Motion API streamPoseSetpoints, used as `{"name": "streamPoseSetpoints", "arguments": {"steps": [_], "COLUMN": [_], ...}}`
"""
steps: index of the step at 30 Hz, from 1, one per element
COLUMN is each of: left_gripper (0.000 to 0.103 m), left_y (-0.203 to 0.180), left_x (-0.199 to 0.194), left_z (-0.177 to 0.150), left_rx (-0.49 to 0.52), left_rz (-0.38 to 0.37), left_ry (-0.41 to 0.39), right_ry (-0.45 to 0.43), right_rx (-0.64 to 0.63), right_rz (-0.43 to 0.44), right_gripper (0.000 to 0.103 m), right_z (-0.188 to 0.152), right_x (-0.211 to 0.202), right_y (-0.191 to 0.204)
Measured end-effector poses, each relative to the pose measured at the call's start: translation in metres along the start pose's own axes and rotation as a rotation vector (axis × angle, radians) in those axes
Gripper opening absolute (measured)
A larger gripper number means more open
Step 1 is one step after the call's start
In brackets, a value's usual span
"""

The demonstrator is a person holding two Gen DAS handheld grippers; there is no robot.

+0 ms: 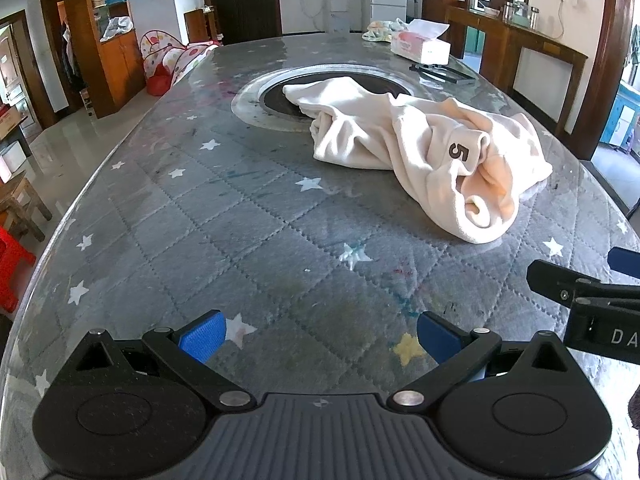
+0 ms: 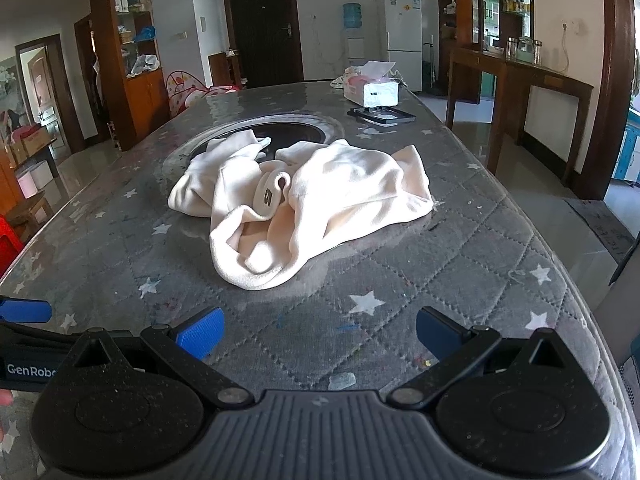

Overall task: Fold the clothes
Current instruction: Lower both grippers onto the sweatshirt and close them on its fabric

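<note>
Both claws wide open, nothing held: left claw (image 1: 320, 338), right claw (image 2: 320, 336), low over near table (image 1: 240, 240) edge. Cream garment (image 2: 304, 200) crumpled mid-table, partly over round inset. No folds visible; folding's all left.

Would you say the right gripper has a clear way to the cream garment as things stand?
Probably yes. The right gripper is open, and only bare quilted table cover lies between it and the crumpled cream garment. The left gripper sits off to its side.
</note>
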State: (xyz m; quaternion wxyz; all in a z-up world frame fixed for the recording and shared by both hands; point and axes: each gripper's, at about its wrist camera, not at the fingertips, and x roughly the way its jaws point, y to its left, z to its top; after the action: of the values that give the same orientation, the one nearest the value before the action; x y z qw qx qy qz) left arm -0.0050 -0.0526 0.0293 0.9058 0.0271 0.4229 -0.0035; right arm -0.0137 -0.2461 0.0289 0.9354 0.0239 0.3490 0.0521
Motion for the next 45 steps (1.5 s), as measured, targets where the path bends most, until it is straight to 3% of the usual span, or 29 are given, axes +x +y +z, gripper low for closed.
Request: {"name": "streamPoseSetpoints", "arguments": {"steps": [23,33,40,45], "left_gripper": [0.103,0.102,0.084,0.08], "left_y": [-0.005,-0.005,-0.005,-0.008], "left_x": [0.012,0.021,0.031,0.041], "left_z": [0.048,0.081,0.11,0.129], "left_rx": [0.043,0.047,0.037,0.034], "left_rz": [-0.006,-0.01,-0.071,-0.133], "left_ry": [-0.065,-0.116,-0.132,-0.134], "right_ry": [-0.025,-0.035,-0.013,0.012], "right_rx": [-0.033,0.002,0.046,0.032], "right_rz": [0.04,0.034,0.039,0.062], "right_gripper": [0.101,0.084,0.071,0.057], "right_z": [0.044,0.084,0.113,0.132], "right_x": [0.016,0.035,0.061,0.08], "right_y": [-0.004,-0.021,-0.037,-0.039]}}
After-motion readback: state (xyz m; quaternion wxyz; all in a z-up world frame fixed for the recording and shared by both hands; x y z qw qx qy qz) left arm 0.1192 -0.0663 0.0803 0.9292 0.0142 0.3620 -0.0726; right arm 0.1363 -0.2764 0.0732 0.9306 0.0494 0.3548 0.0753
